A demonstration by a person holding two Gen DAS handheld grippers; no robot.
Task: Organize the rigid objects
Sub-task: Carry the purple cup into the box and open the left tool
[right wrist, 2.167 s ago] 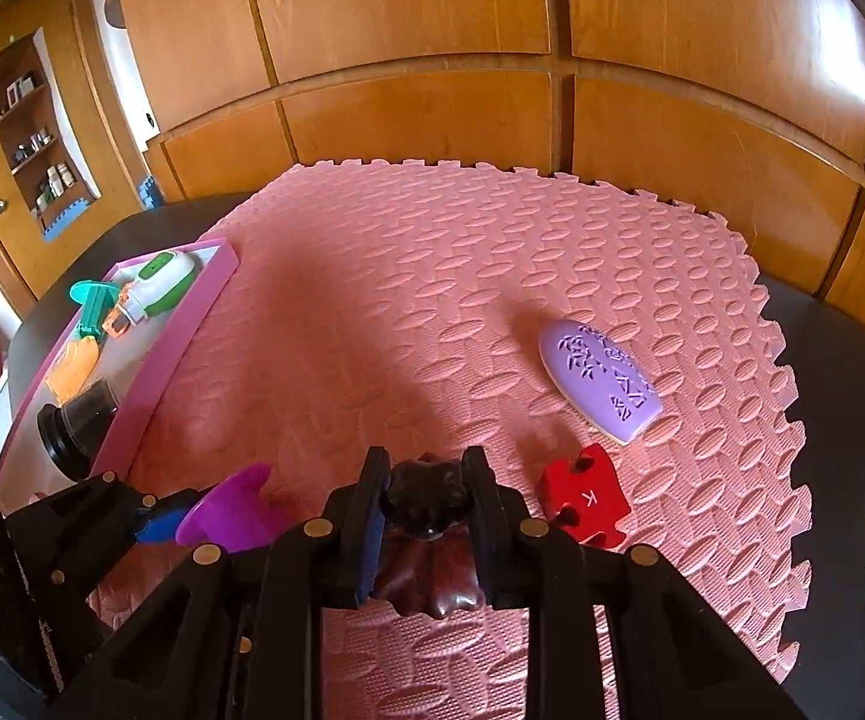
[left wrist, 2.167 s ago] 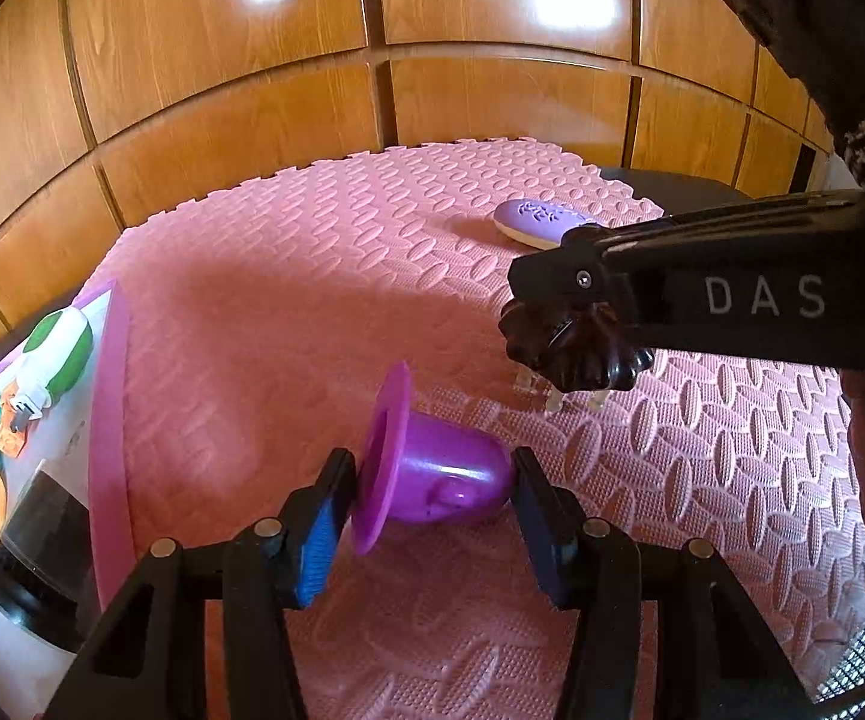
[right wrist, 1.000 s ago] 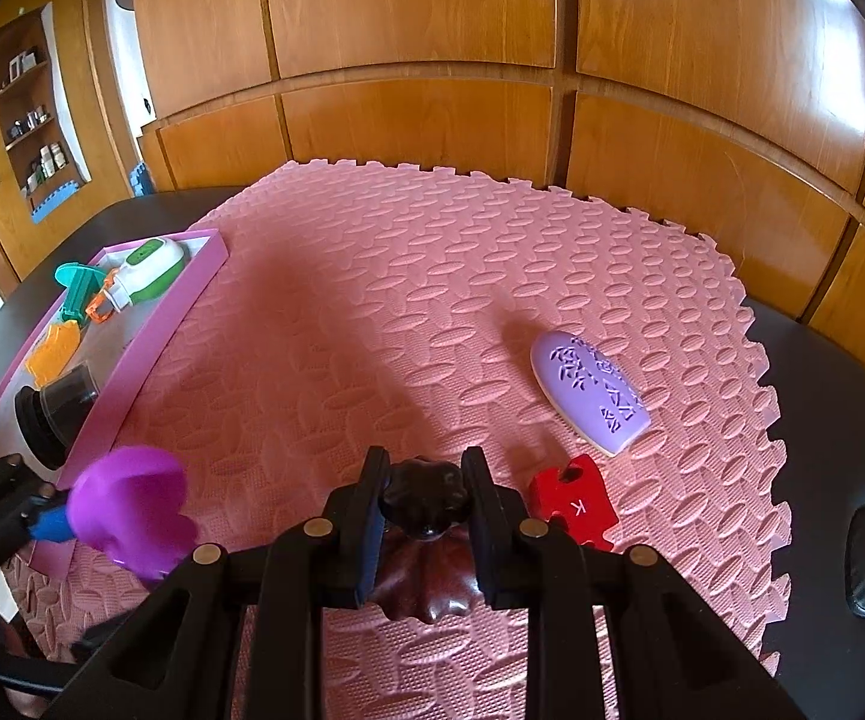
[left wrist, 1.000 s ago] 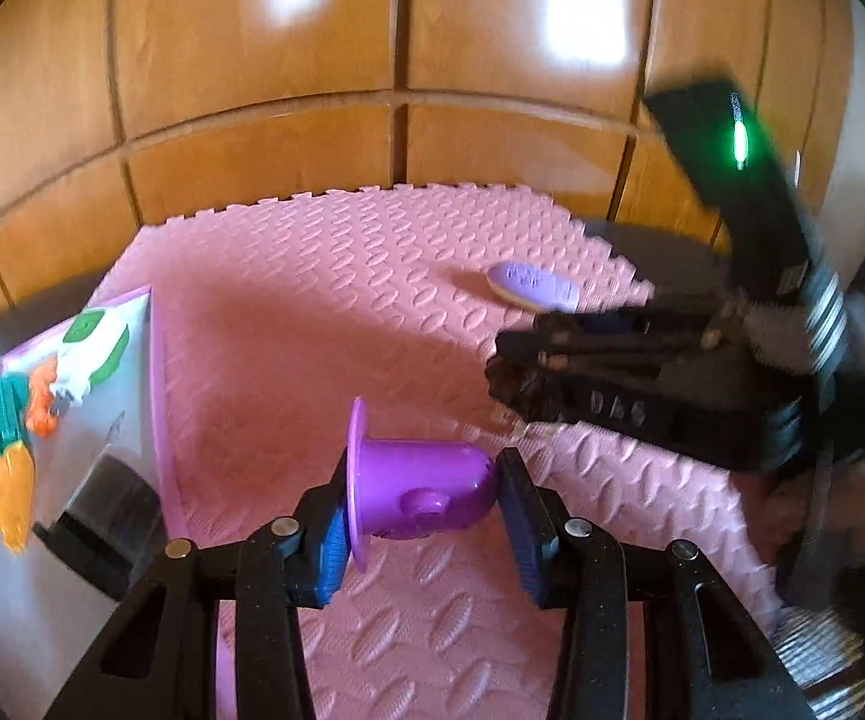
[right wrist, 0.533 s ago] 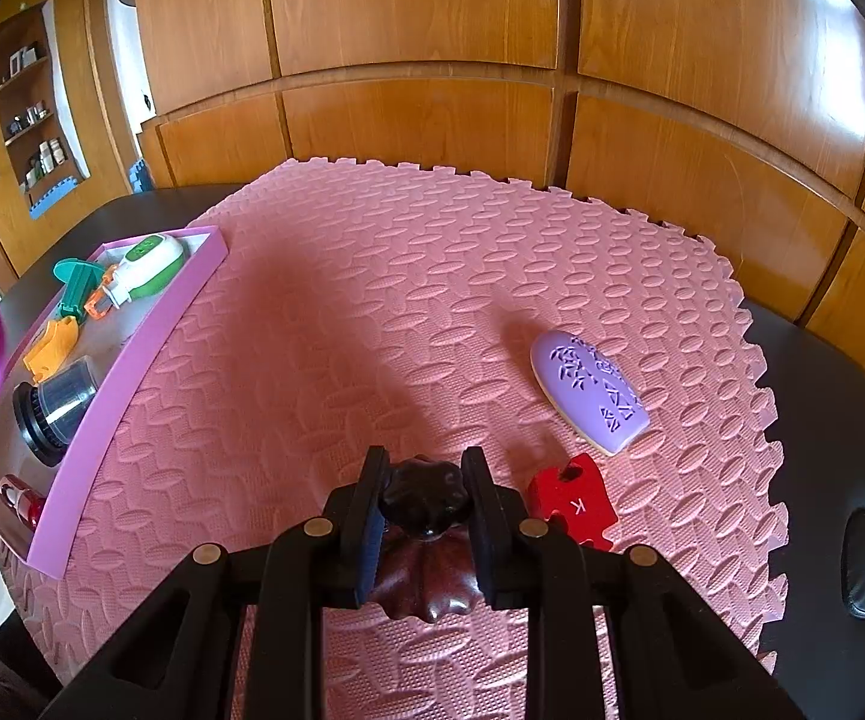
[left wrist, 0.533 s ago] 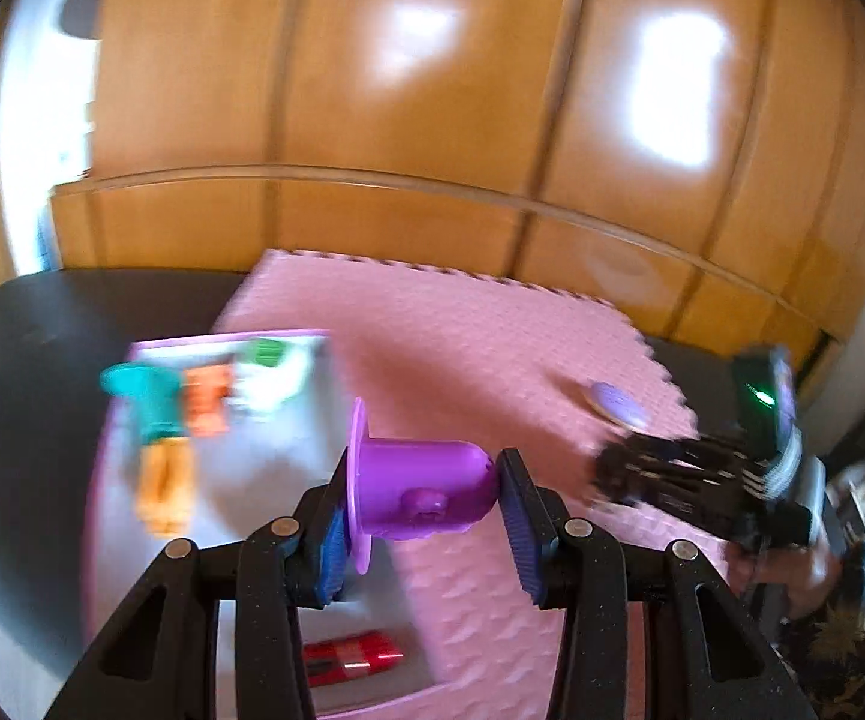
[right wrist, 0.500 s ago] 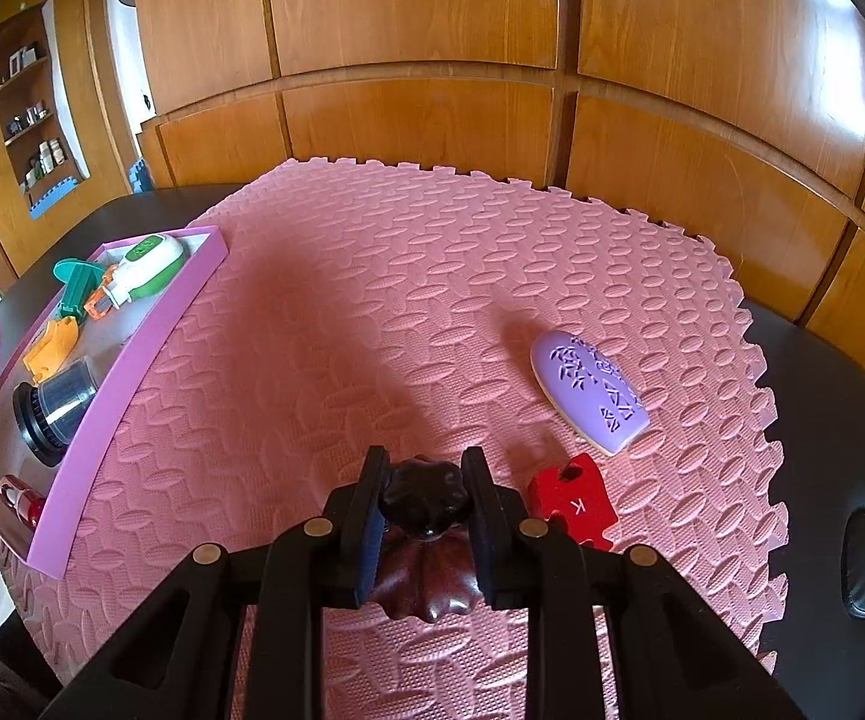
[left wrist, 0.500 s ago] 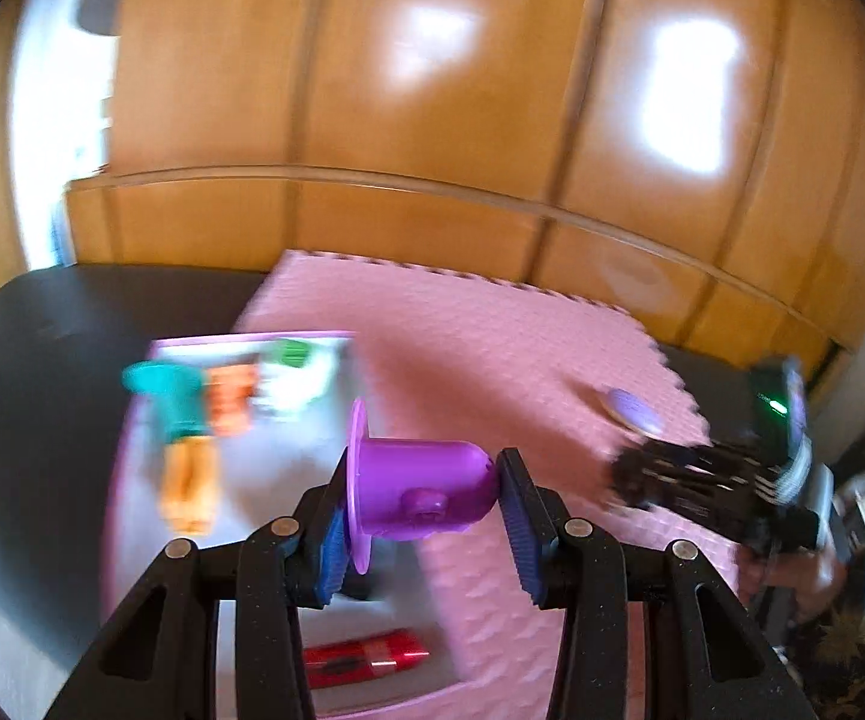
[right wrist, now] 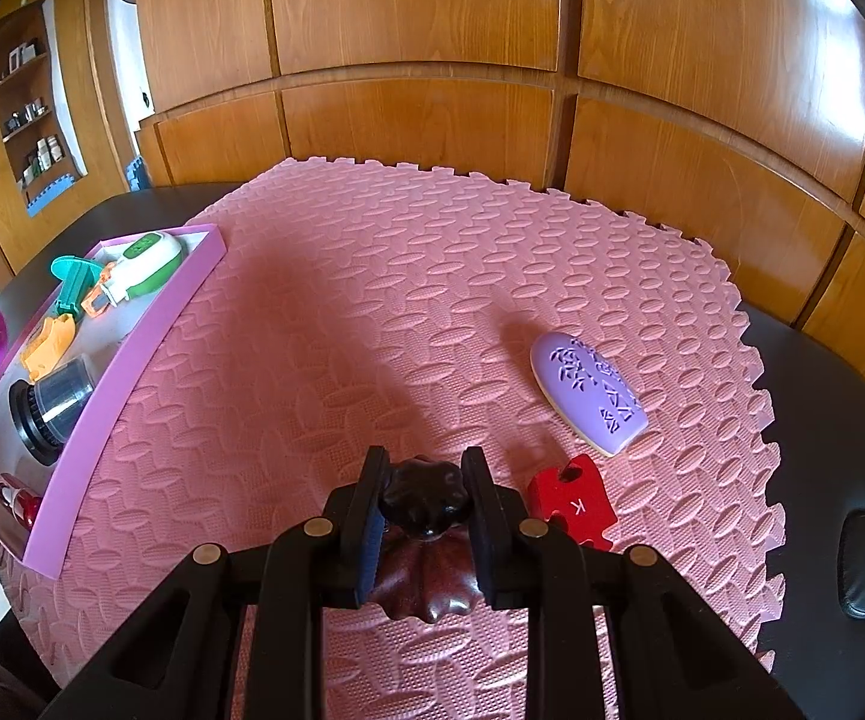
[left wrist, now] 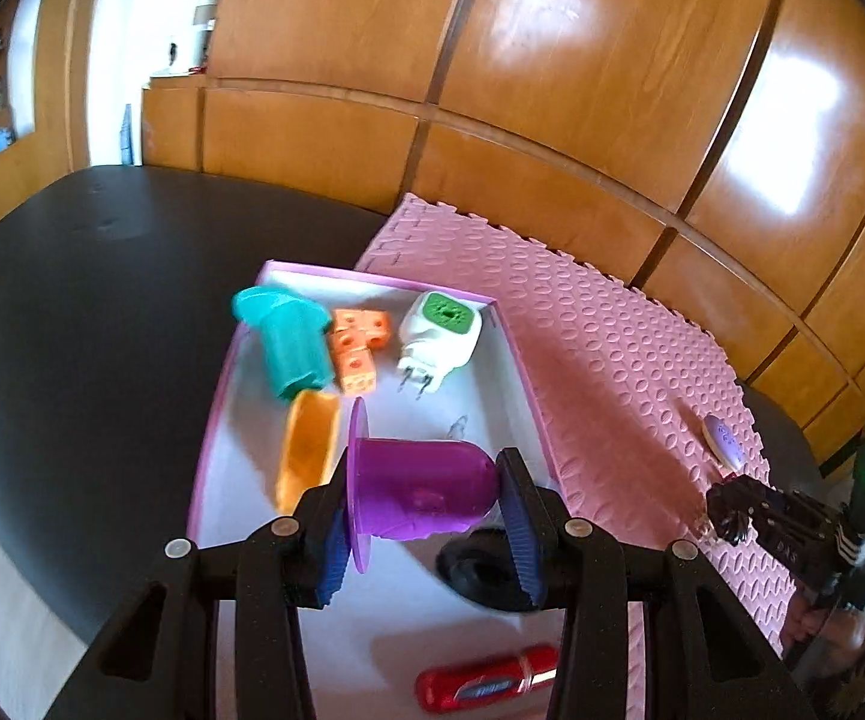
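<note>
In the left wrist view, the left tool is clenched on a purple cup, held above the pink-rimmed tray. The cup's long axis runs crosswise between the 2 fingers, its flared rim pointing left.

In the right wrist view, the right tool is clamped on a dark knobbed piece over the pink mat, knob pointing forward, beside a red puzzle piece.

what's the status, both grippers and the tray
Left gripper shut on purple cup, held over pink tray. Right gripper shut on dark knob, low over the mat. Tray crowded: black lens right under the cup.
</note>
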